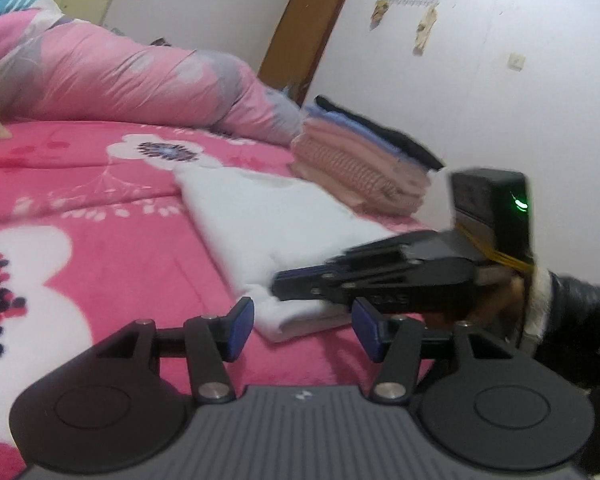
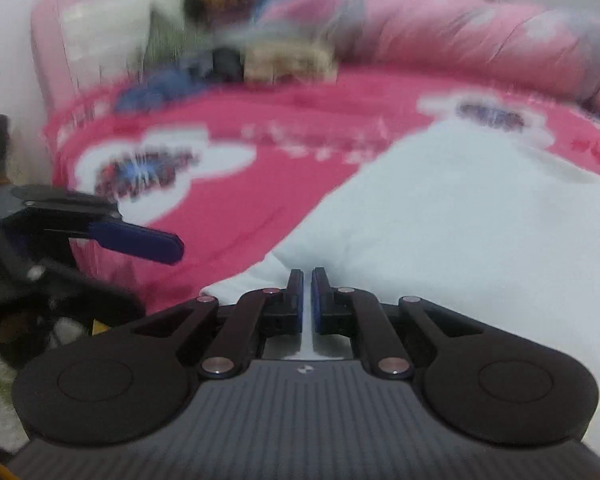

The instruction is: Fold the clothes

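A folded white garment [image 1: 260, 224] lies on the pink flowered bedspread [image 1: 100, 240]. My left gripper [image 1: 304, 330] is open and empty, just in front of the garment's near corner. My right gripper [image 1: 280, 286] reaches in from the right, its fingers lying on that same near edge. In the right wrist view the right gripper [image 2: 307, 280] is shut on a thin edge of the white garment [image 2: 460, 220]. The left gripper [image 2: 140, 240] shows at the left, over the bedspread [image 2: 280, 168].
A stack of folded clothes [image 1: 364, 160], pink, blue and black, sits behind the white garment near the bed's right edge. A rolled pink quilt [image 1: 120, 76] lies along the back. Loose clothes [image 2: 228, 60] are piled at the bed's head. A wall and brown door [image 1: 304, 32] stand beyond.
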A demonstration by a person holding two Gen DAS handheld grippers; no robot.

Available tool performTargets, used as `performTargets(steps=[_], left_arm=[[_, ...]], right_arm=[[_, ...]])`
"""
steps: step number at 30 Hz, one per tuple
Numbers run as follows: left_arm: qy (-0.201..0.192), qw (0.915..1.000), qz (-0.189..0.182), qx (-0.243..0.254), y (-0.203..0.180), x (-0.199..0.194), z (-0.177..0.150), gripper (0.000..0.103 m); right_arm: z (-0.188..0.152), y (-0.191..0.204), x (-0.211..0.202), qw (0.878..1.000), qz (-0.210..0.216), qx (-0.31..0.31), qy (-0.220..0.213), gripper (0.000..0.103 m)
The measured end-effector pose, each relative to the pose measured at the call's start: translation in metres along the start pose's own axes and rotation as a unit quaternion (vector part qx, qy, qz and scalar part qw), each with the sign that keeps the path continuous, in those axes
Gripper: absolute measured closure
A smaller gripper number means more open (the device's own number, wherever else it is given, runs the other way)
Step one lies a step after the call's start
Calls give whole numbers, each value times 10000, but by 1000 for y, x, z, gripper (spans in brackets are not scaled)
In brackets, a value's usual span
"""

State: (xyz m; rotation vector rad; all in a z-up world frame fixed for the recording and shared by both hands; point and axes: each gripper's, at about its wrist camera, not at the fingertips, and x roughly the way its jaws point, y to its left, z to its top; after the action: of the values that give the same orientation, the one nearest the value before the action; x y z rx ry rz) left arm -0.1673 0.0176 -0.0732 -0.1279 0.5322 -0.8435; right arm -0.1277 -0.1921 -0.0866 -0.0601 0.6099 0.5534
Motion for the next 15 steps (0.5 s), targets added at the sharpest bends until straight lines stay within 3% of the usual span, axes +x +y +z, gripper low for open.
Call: performTargets(steps=[4,8,10,12,15], left_arm=[[50,9990,95,-427,7,5,12,41],[201,9950,-15,-973,26,20,31,39],[340,9918,-104,-1225,38,33,43,39],[487,9877,-194,-1472,50,49,56,40],[699,9867,-258,-1447,60,71,71,40]], right_arm=[[-3,-16,-31,9977,113,616,-256,93],[-14,-47,-94,9896,-387,1024,-933,55],[-24,-75,-125,9762,-609,1555,-1386,44],[-38,-109,-151,9550,-856,2218,-1773,34],[-51,-157,-164,9292,-965,3039,-1870,23]])
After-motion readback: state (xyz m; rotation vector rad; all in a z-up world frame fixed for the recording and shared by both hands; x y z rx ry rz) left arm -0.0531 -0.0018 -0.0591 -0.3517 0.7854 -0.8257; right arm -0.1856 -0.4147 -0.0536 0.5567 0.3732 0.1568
